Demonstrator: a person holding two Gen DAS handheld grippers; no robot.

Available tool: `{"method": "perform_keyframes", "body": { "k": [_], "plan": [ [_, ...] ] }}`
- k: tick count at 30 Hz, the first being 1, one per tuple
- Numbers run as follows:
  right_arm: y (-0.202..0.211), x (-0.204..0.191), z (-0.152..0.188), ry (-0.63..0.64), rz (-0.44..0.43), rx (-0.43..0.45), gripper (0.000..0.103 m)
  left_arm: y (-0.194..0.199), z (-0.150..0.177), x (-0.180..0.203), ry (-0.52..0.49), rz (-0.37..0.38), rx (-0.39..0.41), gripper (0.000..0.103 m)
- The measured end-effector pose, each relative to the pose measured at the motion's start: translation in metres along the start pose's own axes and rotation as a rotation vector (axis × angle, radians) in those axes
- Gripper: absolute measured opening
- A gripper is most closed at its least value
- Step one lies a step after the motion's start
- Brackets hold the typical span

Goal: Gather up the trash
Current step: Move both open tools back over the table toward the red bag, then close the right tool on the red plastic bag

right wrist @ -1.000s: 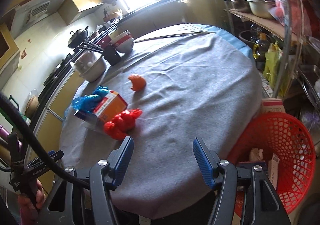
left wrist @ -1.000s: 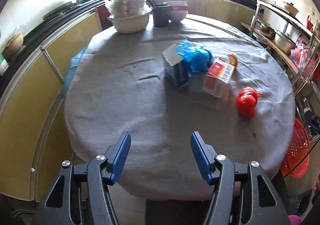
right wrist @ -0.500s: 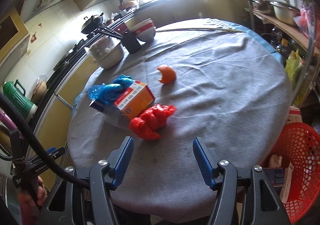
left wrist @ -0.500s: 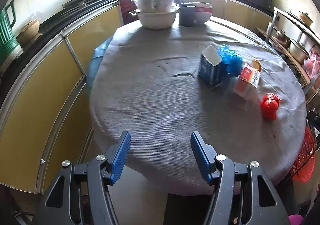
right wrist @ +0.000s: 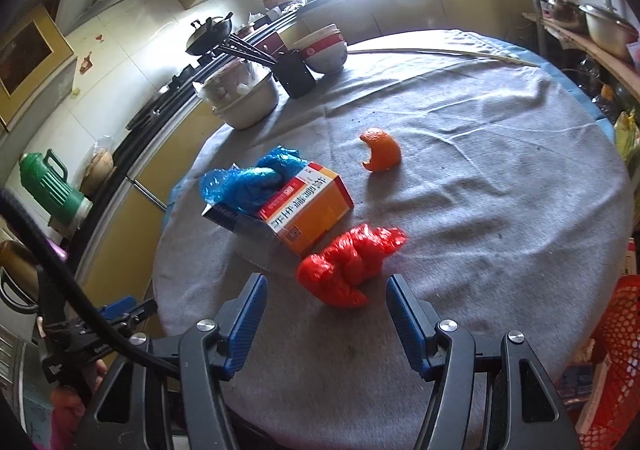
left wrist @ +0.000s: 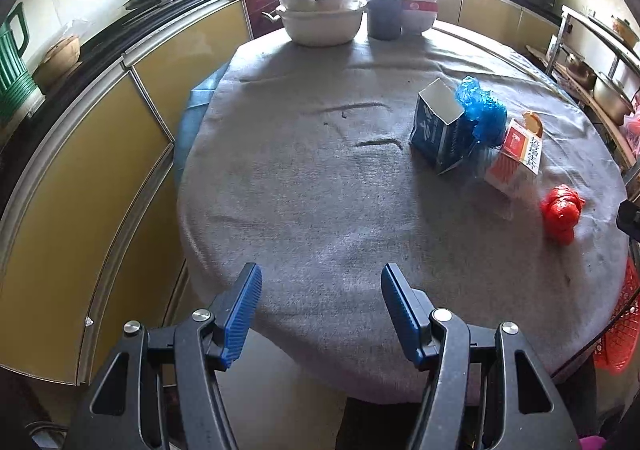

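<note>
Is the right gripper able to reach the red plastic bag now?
Probably yes. The right gripper is open and empty, and the red plastic bag lies just ahead of its fingertips on the tablecloth, nothing between them.

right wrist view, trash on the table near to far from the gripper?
red plastic bag → orange box → blue plastic bag → orange peel

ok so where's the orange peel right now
The orange peel lies on the grey tablecloth in the right wrist view, just beyond the orange box and apart from it; the left wrist view shows it peeking out behind that box.
</note>
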State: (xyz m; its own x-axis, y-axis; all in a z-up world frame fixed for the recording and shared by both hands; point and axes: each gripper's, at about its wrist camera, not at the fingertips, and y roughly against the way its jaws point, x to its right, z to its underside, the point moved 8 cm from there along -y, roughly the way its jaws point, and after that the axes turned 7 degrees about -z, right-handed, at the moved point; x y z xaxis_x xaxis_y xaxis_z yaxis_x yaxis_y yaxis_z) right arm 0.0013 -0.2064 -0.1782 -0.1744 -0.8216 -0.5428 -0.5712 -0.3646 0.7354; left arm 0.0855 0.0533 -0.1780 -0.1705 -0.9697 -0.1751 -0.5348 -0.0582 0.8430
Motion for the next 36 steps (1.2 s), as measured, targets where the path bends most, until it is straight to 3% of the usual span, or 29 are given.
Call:
{"method": "perform_keyframes", "body": {
  "k": [10, 23, 28, 36],
  "plan": [
    [-0.026, 0.012, -0.008, -0.055, -0.081, -0.03, 0.066, -0.013, -0.018, 0.026, -0.033, -0.024, -0.025, 0.063],
    [-0.009, 0.053, -0.013, -0.169, -0.113, 0.029, 0.066, -0.001, -0.042, 0.07, -0.092, 0.007, 0.002, 0.063],
    [-0.003, 0.05, -0.014, -0.164, -0.13, 0.04, 0.066, 0.001, -0.041, 0.075, -0.107, 0.021, 0.001, 0.063],
    [-0.014, 0.031, -0.013, -0.158, -0.154, 0.001, 0.065, -0.008, -0.047, 0.064, -0.033, 0.079, -0.022, 0.063]
  ]
}}
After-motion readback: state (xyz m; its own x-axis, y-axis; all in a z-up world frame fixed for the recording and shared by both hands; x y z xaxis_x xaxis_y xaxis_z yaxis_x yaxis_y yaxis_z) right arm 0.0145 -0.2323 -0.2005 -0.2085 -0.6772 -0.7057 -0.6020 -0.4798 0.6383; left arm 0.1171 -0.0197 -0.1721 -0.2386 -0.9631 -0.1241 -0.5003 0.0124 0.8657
